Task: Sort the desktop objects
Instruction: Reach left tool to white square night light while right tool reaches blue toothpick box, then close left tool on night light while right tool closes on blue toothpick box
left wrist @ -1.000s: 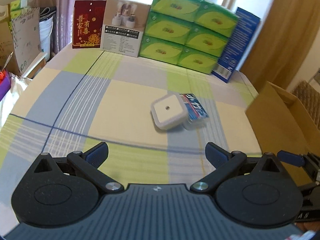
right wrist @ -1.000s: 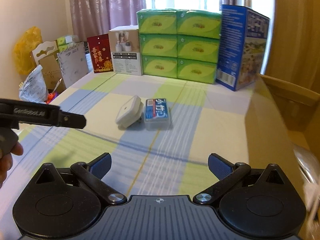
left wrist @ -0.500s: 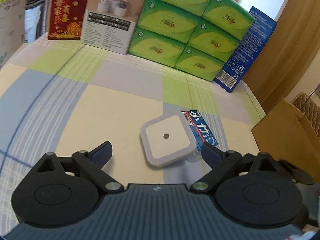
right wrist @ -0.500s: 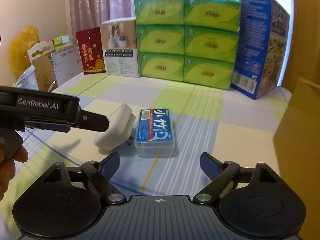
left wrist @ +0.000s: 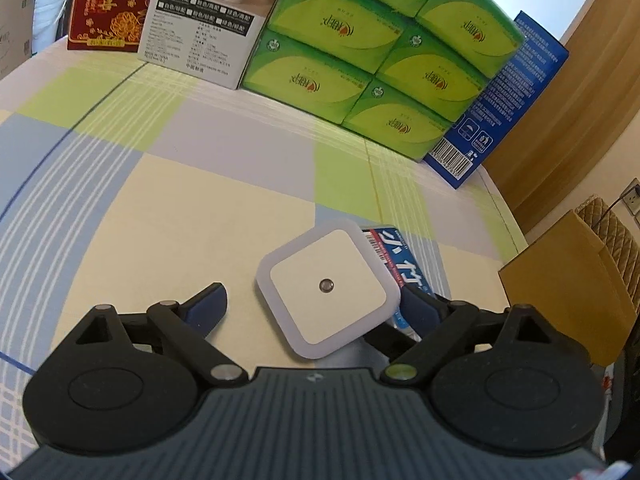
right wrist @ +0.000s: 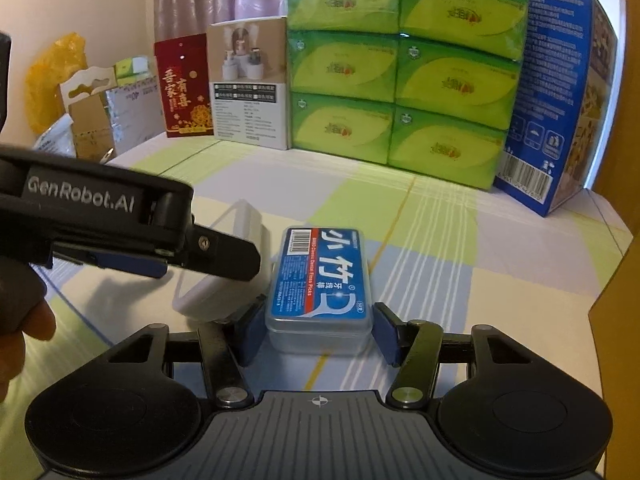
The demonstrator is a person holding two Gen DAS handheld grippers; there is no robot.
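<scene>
Two items lie touching on the checked yellow, green and blue tablecloth [left wrist: 168, 216]: a white square plug-in night light [left wrist: 327, 289], tilted up on its plug, and a clear plastic floss-pick box with a blue label [right wrist: 320, 280]. Left gripper [left wrist: 316, 300] straddles the light, jaws spread, nothing gripped. Right gripper [right wrist: 318, 334] brackets the box's near end, also spread. Likely one item per gripper, so both lift together.

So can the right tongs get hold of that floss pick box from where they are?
Probably yes: the right tongs are open, straddling the floss pick box. The white night light leans close on the left, so that finger has little room.
</scene>
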